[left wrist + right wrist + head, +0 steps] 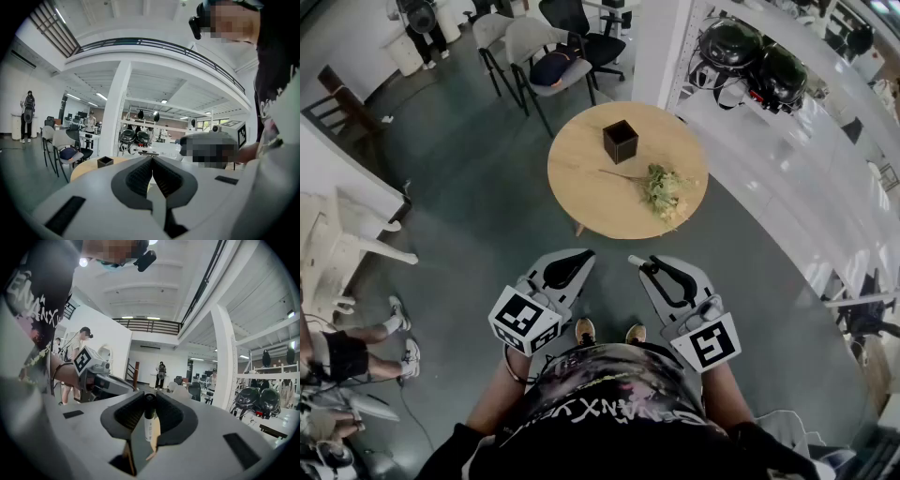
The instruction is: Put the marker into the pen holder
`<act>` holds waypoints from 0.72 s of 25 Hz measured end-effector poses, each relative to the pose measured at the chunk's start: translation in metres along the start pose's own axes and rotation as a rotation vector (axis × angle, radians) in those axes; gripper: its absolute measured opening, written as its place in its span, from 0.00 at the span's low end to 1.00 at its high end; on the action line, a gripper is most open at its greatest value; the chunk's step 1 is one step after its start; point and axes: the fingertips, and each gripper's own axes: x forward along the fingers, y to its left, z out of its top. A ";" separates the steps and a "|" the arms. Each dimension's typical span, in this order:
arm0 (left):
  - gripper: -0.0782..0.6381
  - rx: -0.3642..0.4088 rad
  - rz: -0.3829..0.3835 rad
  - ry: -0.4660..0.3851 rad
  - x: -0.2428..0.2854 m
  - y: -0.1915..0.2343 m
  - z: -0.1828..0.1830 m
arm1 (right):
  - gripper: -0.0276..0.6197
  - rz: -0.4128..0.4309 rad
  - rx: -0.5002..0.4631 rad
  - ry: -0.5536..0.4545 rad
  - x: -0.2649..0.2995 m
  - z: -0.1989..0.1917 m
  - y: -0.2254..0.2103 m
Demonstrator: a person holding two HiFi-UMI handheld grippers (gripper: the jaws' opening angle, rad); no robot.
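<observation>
Right gripper is clamped on a white-bodied, black-capped marker, apparently held lengthwise along the jaws. Black square pen holder is seen ahead and slightly left, well apart, on a round wooden table. Left gripper is pressed together, empty.

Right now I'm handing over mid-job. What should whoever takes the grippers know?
Left gripper: shut, empty.
Right gripper: shut on the marker, black end pointing forward.
Pen holder: upright on the round wooden table ahead, near a dried flower sprig.
Done: marker is in the grip.
Left: close the gap to the table, then lower the marker into the pen holder and release.
</observation>
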 end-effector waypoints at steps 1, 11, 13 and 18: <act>0.14 0.001 -0.001 -0.001 0.000 0.000 0.000 | 0.17 0.001 -0.001 0.000 0.000 0.000 0.000; 0.14 0.004 -0.009 -0.001 0.005 -0.002 0.003 | 0.17 -0.004 -0.006 0.000 -0.002 0.002 -0.004; 0.14 0.005 -0.010 -0.001 0.006 -0.003 0.003 | 0.17 -0.005 -0.010 -0.005 -0.002 0.002 -0.005; 0.14 0.007 -0.012 0.001 0.007 -0.003 0.002 | 0.17 -0.006 -0.010 -0.001 -0.002 0.000 -0.005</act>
